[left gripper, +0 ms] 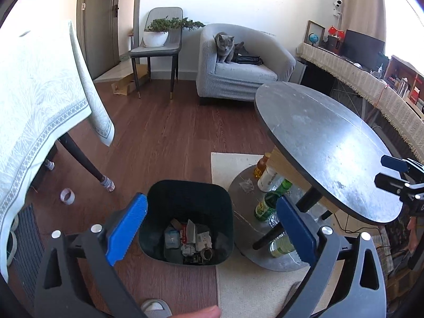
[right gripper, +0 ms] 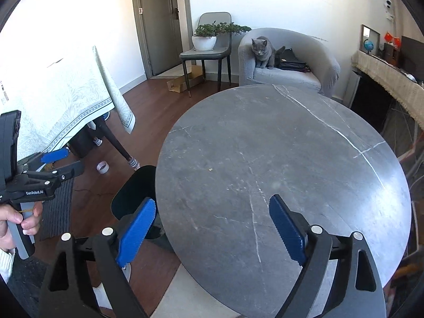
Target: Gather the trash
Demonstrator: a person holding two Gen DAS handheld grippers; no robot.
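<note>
A: Wood floor (left gripper: pixel 159 137), left view first. Where is the trash?

B: Down in the bin (left gripper: pixel 189 193) on the floor, beside the round desk (left gripper: pixel 331 143): crumpled paper, wrappers and scraps (left gripper: pixel 189 241) cover its bottom. The left hand-held gripper (left gripper: pixel 209 228) hangs straight over the bin's mouth, fingers wide apart, nothing between them. I judge a piece was dropped there.

A: And those bottles (left gripper: pixel 265 204)?

B: Standing on the desk's lower shelf; not in the bin.

A: Right view?

B: Desk top (right gripper: pixel 278 159) bare. The right hand-held gripper (right gripper: pixel 212 228) sits above its near edge, also spread, empty. The bin (right gripper: pixel 132 193) peeks out left, under the rim.
</note>
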